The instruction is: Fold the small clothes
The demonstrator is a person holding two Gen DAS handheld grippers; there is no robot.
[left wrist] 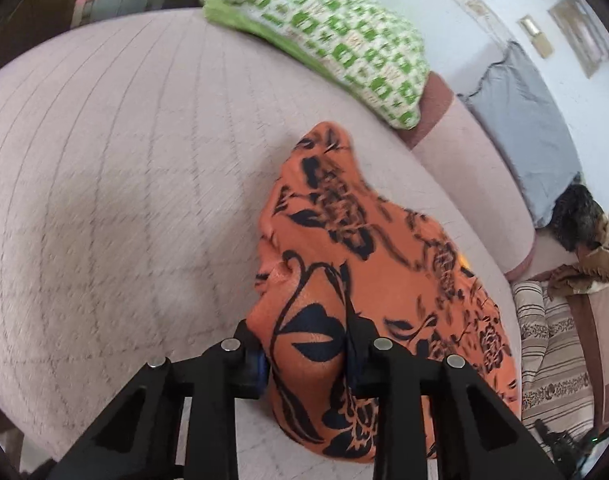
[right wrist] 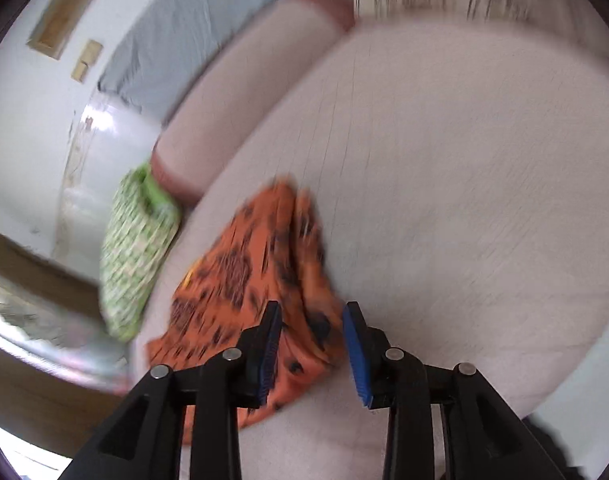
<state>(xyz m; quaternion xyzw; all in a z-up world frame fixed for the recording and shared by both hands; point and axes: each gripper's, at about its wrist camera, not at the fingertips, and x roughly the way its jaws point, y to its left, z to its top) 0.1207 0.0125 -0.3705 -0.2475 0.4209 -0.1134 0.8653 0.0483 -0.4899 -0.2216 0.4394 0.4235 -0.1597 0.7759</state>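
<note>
Black jaws of the left gripper [left wrist: 306, 354] sit lowest in the left wrist view, clamped on a fold of the orange garment with black floral print [left wrist: 368, 272]; cloth fills the gap between the pads and bunches up ahead of them; rest of the garment spreads forward and to the right over the pale pink quilted sofa seat [left wrist: 124, 168]. Right gripper [right wrist: 312, 344] has its jaws parted, blue pads bare, nothing pinched; the garment [right wrist: 244, 280] lies beneath and to the left of them, one edge passing under the gap; whether it touches the pads I cannot tell, view blurred. Green-and-white patterned cushion [left wrist: 324, 44] rests at the sofa's back edge, apart from the garment.
</note>
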